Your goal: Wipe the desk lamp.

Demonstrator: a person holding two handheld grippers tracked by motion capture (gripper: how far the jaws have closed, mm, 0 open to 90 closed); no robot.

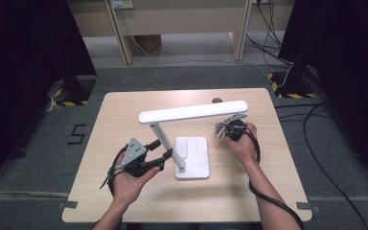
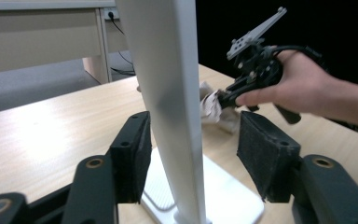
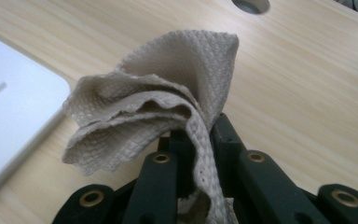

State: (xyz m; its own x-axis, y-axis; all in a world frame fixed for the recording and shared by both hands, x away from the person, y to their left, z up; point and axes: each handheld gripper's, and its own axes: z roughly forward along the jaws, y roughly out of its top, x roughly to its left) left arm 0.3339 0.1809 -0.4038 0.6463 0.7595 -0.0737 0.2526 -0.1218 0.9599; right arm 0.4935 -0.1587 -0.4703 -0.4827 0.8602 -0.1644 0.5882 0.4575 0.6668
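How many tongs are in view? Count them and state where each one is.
2. The left tongs stand open around the white desk lamp's upright post, pads apart from it. The right tongs are beside the lamp's flat white base, clamping a crumpled beige paper towel.

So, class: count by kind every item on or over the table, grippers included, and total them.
Desk lamp: 1
Paper towel: 1
Grippers: 2, the left gripper and the right gripper
Total: 4

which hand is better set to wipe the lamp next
Right, probably. The right gripper is shut on the folded cloth, close under the lamp head. The left gripper is open around the lamp post, pads apart from it.
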